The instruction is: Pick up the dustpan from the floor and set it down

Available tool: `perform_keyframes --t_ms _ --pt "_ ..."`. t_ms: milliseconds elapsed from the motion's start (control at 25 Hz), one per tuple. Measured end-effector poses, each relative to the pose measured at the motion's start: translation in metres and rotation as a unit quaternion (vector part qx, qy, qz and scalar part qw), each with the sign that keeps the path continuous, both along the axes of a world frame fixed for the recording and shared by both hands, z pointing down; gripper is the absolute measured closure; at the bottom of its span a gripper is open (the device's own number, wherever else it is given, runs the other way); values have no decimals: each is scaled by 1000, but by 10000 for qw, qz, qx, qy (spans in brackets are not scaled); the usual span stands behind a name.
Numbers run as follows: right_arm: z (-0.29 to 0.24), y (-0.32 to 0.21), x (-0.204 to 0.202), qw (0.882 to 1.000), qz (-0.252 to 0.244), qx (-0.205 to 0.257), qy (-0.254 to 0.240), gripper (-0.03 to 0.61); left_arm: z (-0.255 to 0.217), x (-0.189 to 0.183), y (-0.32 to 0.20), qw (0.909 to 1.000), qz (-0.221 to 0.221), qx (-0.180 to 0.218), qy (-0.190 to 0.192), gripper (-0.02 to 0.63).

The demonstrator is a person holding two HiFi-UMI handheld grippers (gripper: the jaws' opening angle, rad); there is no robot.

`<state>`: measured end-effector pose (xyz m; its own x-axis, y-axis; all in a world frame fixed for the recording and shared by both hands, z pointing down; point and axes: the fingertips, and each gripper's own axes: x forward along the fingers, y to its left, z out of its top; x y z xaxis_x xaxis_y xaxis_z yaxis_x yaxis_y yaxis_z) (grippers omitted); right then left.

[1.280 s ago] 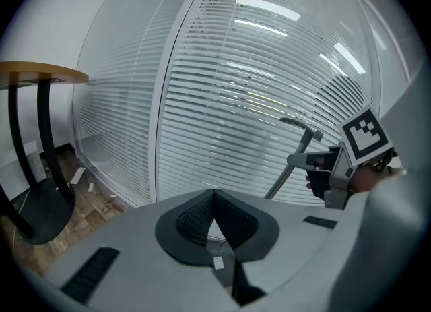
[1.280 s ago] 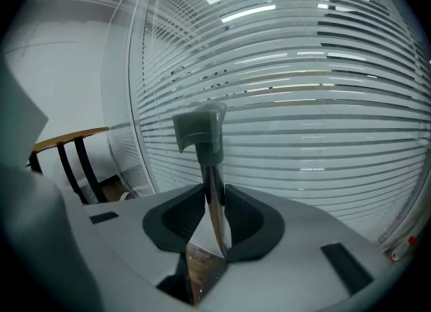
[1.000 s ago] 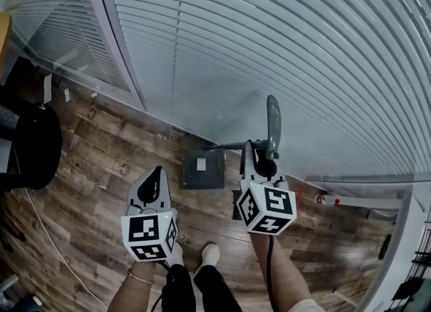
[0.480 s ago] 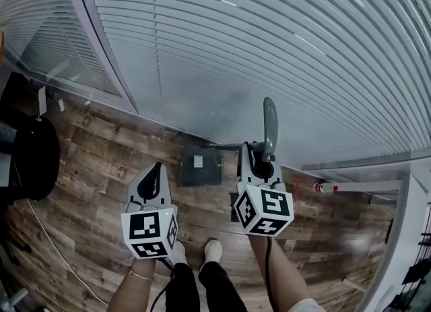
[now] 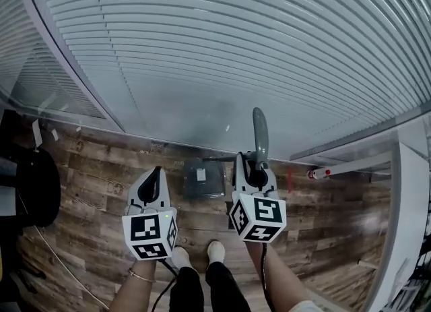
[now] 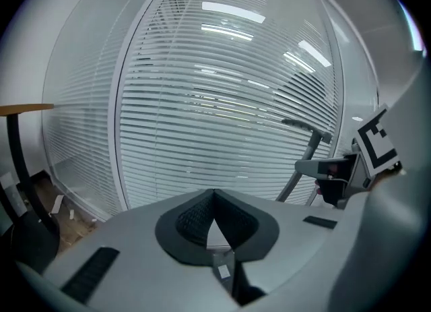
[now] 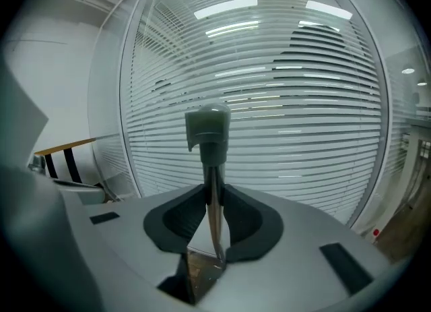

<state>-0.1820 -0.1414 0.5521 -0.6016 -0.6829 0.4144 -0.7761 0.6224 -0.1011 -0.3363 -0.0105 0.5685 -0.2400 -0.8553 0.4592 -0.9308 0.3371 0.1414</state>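
R tool [image 7: 212, 217] on dustpan handle [image 7: 208, 129]

The floor [image 5: 87, 149] is brown wood planking with darker grain. The blinds [image 5: 222, 48] are white, striped by thin horizontal slats. The dustpan [image 5: 204, 181] is dark grey with a small white label, and its handle [image 5: 260, 135] is a paler grey. The left gripper [image 5: 156, 170] and right gripper [image 5: 250, 164] are light grey with black pads. Each cube [image 5: 150, 235] is white with black square markers. The shoes [image 5: 215, 251] are white and the trousers [image 5: 225, 287] are black.
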Motion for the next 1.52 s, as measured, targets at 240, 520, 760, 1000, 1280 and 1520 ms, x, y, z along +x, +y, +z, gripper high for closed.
perform_keyframes --t_ms 240,520,760,1000,1280,1520 --pt "-16 -6 55 9990 432 51 -67 482 -19 51 -30 9980 608 81 -134 604" --pt "-40 -15 136 9950 974 175 -93 482 -40 131 -63 9905 1354 181 -151 604" --pt "-51 -21 207 9885 1484 282 32 482 -53 195 -89 9799 1971 249 -201 604" --pt "-61 -33 264 9822 1839 375 99 482 -65 240 -115 9739 2239 346 -145 604" --pt "-68 -45 314 9769 2102 364 102 482 -73 283 -141 9698 2406 392 -121 604" --pt "-67 -57 340 9733 2271 327 97 482 -72 309 -162 9661 2545 411 -111 604"
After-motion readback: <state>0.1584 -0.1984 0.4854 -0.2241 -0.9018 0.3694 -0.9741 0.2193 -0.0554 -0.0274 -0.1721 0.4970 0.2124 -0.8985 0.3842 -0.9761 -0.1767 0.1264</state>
